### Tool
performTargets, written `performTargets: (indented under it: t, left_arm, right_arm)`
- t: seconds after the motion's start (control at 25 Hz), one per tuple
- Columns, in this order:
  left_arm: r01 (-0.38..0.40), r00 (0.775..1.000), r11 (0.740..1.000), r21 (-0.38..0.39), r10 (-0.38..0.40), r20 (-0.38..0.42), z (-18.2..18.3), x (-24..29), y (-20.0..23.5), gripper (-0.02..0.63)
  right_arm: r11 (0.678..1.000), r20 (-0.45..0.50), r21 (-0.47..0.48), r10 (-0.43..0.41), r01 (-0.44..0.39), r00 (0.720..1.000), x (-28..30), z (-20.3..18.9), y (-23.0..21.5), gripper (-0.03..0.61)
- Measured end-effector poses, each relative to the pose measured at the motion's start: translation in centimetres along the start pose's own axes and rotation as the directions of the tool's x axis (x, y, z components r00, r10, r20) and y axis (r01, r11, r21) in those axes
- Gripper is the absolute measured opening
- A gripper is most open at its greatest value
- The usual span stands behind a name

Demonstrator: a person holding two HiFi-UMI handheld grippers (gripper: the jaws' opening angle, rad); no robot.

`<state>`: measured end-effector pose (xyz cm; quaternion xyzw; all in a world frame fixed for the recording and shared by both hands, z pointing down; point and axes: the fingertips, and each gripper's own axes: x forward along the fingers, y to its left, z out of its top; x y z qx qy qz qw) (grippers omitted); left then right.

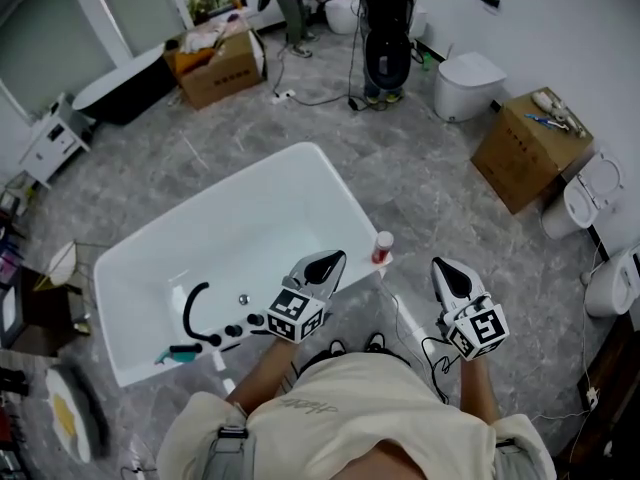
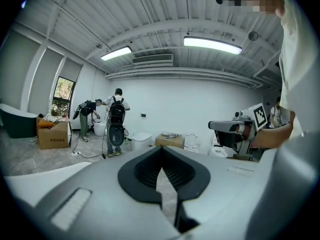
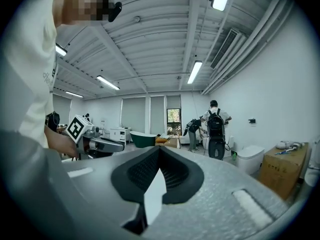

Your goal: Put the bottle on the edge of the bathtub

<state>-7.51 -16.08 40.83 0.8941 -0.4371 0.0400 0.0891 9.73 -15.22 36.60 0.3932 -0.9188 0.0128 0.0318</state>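
Upright on the rim of the white bathtub [image 1: 318, 150], at its near right corner: the bottle [image 1: 382, 247], white cap, red band, touched by neither gripper. Left gripper [image 1: 332, 261] held above the tub's near rim, just left of the bottle and apart from it. Closed tip to tip in the left gripper view, with nothing caught between the ribbed pads [image 2: 150, 170]. Right gripper [image 1: 447, 271] out over the grey marbled floor [image 1: 400, 158], right of the bottle and a little farther from it. Likewise closed and empty in the right gripper view. Black faucet [image 1: 193, 306] with its hose at the tub's near left end. Farther off to the right, a cardboard box [image 1: 525, 148] and a white toilet [image 1: 468, 86] by the wall.
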Motion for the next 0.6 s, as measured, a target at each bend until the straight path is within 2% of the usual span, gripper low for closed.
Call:
performTargets:
  t: [0.2,0.32,0.6]
  left_arm:
    - [-0.03,0.999,0.999,-0.029,0.029,-0.032,-1.5,0.6,0.5,0.011]
    - [-0.037,0.999,0.999,-0.027,0.036,-0.039,-1.5,1.0,0.4,0.011]
    - [-0.048,0.998,0.999,-0.016,0.047,-0.046,-1.5,1.8,0.9,0.011]
  right_arm:
    - [0.99,-0.073,-0.136,0.017,-0.027,0.997,0.5,-1.0,0.4,0.002]
    - [0.991,-0.075,-0.127,0.043,-0.052,0.996,0.8,-1.1,0.5,0.002]
    - [0.994,-0.045,-0.1,0.049,-0.053,0.998,0.9,0.0,-0.6,0.002]
